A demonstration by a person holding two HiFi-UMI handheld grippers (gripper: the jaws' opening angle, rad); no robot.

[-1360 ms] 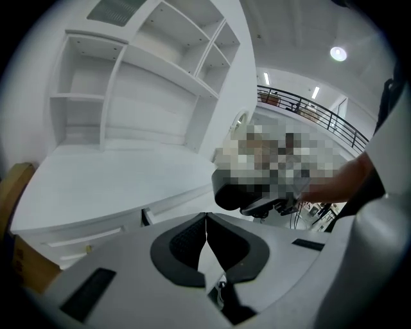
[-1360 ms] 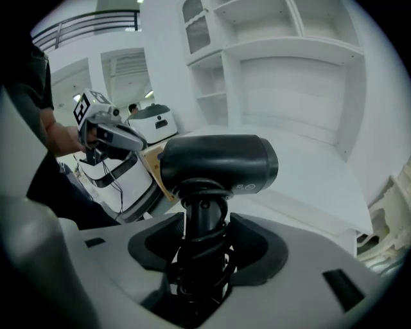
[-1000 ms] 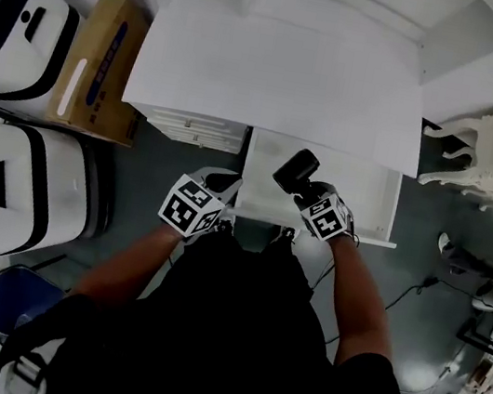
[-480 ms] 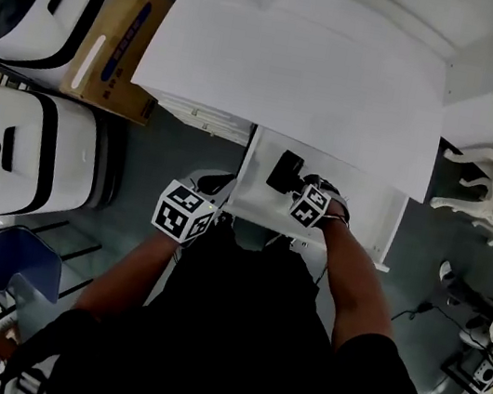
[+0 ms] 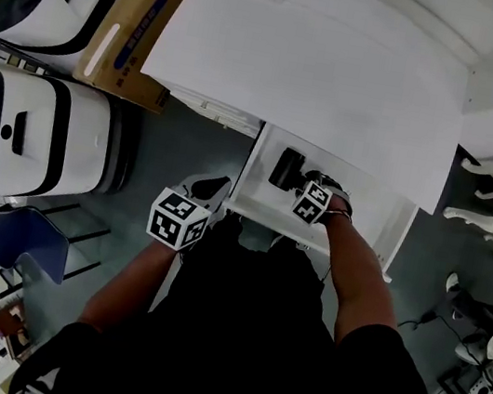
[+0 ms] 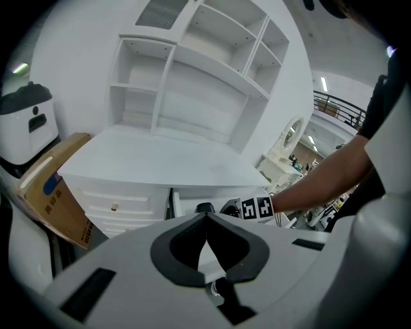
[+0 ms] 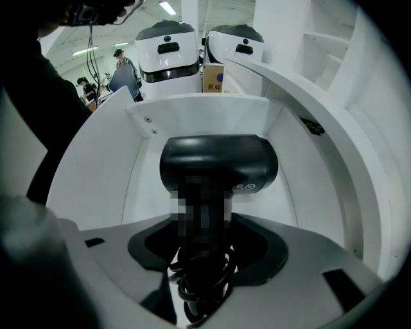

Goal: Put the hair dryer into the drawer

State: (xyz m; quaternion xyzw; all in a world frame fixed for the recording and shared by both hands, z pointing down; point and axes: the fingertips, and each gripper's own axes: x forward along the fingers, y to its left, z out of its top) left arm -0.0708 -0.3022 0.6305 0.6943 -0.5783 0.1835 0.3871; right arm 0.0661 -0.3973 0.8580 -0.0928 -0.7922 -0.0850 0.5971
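My right gripper (image 5: 302, 190) stays clamped wide on the handle of the hair dryer (image 5: 286, 167) and has sunk since a second ago. The dryer is now down inside the open drawer (image 5: 378, 213), centre frame. I judge release comes next. My left gripper (image 5: 212, 189) hangs closed and empty.

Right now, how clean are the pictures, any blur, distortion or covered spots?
Head view: sharp but dim, edges bent, the dark torso fills the bottom. Left gripper view: strong fisheye, the shelves curve. Right gripper view: drawer walls bow, and a mosaic patch hides part of the hair dryer.
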